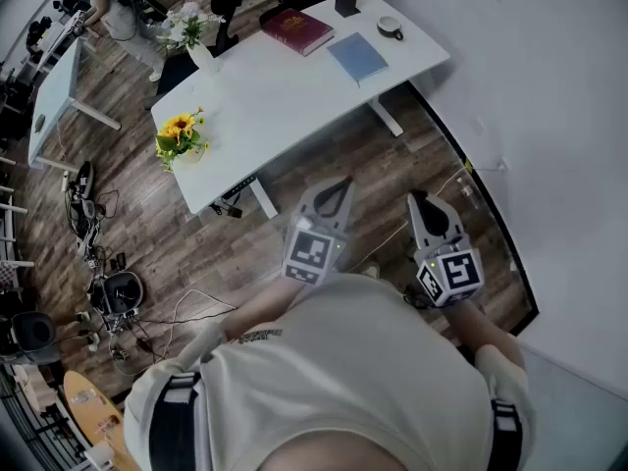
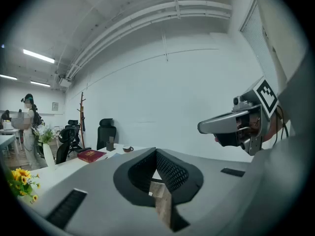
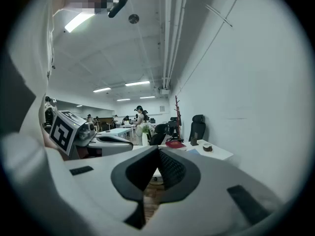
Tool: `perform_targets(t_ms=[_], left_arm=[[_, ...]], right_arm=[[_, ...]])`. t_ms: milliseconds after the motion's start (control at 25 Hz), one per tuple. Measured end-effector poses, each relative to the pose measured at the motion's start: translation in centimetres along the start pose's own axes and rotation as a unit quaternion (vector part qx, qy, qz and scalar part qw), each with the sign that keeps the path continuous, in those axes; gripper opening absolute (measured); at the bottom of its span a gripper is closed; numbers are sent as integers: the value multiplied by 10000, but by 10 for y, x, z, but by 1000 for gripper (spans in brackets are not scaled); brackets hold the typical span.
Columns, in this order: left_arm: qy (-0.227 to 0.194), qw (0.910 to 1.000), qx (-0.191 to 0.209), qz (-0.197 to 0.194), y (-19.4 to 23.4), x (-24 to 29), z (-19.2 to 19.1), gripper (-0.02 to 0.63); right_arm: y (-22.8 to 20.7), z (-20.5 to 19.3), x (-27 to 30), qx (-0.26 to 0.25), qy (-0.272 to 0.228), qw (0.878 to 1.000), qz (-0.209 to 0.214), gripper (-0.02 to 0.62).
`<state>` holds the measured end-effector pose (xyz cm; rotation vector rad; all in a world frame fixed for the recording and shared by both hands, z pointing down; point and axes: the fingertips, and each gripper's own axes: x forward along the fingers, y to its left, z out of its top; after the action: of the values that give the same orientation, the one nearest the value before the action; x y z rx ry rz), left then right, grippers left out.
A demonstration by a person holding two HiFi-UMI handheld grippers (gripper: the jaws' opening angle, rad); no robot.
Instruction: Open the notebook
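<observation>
Clearly, the notebook (image 1: pixel 358 57) lies well beyond both closed jaws.

No legible text anywhere; cover print on red book (image 1: pixel 296 29) too small to read.

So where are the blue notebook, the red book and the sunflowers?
blue notebook (image 1: pixel 358 57), head view, middle of its cover.
red book (image 1: pixel 297 29), head view, middle of its cover.
sunflowers (image 1: pixel 180 126), head view, on a yellow bloom.
</observation>
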<state>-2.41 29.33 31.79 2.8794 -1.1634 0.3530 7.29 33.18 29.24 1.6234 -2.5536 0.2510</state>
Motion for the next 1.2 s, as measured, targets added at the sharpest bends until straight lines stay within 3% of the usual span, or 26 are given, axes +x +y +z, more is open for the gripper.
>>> perform_targets(t_ms=[640,1200], left_arm=[[37,10000,-4,-14,-16,9,1,2],[45,9996,11,269,-35,26,2,2]], right_arm=[[-15,-11,-10,169,0,9999,-28,3],[-47,-16,-22,122,-72,9998,128,3]])
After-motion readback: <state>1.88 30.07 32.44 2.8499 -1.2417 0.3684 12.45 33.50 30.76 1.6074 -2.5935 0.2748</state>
